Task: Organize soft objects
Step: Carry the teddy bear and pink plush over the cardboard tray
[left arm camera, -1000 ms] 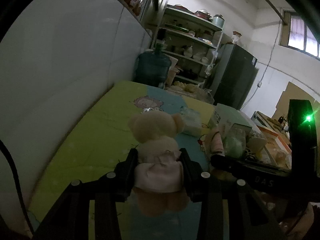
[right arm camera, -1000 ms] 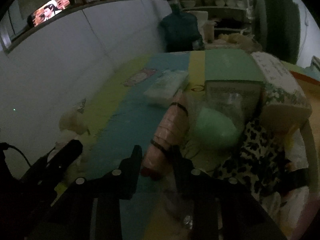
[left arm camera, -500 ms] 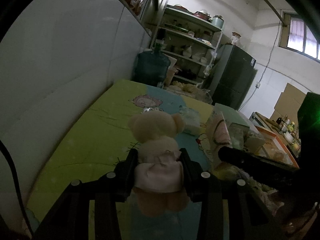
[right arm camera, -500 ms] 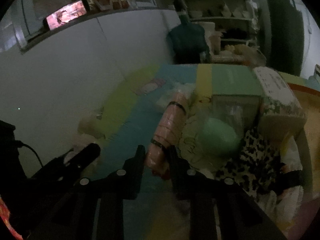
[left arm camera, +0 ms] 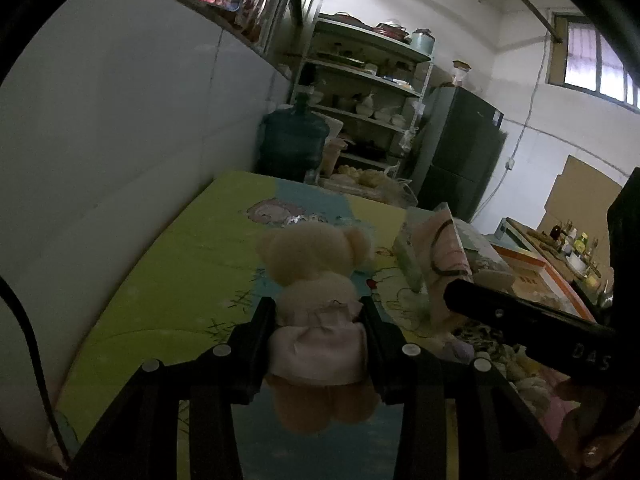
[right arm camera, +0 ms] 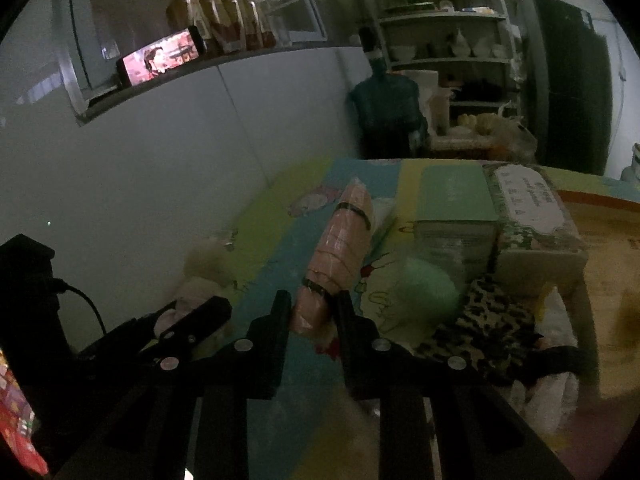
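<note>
A cream teddy bear in a pink dress hangs upright in my left gripper, which is shut on its waist above the green and blue cartoon cover. My right gripper is shut on the lower end of a pink rolled cloth tied with black bands, held tilted up off the cover. In the left wrist view the pink roll and one right finger show to the right of the bear. The right wrist view shows the bear low on the left.
A green box and a floral tissue box stand right of the roll, with a green fluffy ball and leopard-print cloth in front. A white wall runs along the left. A water jug and shelves stand behind.
My right gripper has pinched tighter on the pink roll and lifted it off the pile, up and closer to the bear. The left gripper and bear have stayed put.
</note>
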`<state>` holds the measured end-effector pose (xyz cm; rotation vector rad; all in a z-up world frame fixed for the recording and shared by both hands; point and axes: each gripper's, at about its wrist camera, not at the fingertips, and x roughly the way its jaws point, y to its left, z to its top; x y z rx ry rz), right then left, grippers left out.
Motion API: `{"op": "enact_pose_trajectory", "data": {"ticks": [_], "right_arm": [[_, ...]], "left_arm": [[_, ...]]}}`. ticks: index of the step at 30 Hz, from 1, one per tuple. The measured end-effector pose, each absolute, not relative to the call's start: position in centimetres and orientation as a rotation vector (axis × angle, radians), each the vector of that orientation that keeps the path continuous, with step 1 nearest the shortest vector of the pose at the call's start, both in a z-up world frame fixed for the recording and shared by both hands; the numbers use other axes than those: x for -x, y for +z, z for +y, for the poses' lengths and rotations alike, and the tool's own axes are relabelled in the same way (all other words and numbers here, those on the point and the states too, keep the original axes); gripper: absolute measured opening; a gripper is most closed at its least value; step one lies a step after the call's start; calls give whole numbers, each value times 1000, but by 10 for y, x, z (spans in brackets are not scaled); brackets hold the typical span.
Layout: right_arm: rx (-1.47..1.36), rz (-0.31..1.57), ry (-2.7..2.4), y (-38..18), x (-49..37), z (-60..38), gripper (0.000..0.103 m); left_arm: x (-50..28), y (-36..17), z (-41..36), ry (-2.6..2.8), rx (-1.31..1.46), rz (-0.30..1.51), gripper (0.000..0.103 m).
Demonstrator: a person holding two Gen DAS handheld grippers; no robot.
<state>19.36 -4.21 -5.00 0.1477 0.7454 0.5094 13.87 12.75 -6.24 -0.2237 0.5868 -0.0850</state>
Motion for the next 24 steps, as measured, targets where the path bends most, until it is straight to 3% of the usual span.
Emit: {"op": "enact_pose_trajectory", "data": {"ticks": [24], "right_arm": [[-237,662,500,-36,-171,-109,23]], "left_arm": [[-134,-42,64,-129,112,576,42]]}}
